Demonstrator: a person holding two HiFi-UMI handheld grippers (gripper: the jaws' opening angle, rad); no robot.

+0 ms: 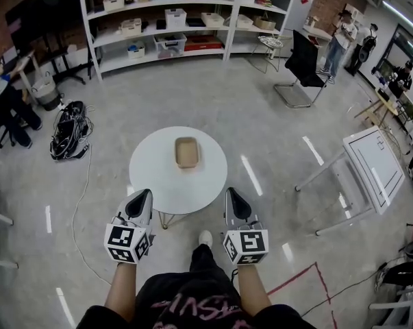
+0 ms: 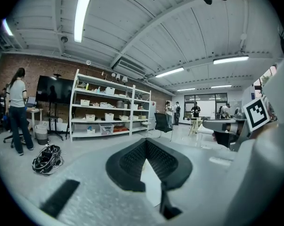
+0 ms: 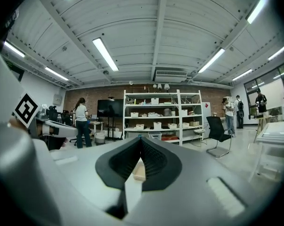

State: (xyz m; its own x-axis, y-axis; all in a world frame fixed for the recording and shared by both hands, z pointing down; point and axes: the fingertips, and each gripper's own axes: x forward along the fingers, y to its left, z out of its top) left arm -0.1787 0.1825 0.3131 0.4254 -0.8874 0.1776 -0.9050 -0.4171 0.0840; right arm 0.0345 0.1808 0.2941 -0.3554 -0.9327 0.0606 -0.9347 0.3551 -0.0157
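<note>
A round white table [image 1: 151, 177] stands just ahead of me with a shallow tan tray [image 1: 187, 152] at its middle. In the head view my left gripper [image 1: 142, 196] hovers over the table's near left edge, its jaws shut with nothing between them. My right gripper [image 1: 233, 195] hangs by the near right edge, also shut and empty. In the left gripper view the black pads of that gripper [image 2: 145, 147] meet at their tips, with white tabletop below. In the right gripper view the right gripper [image 3: 141, 145] points at the tan tray [image 3: 139, 171], which shows in the gap under its tips.
White shelving [image 1: 165, 19] with boxes lines the far wall. A black chair [image 1: 303, 64] stands at back right and a white tilted board table [image 1: 377, 166] at the right. A cable pile [image 1: 69, 130] lies on the floor at left. People [image 1: 342, 40] stand far off.
</note>
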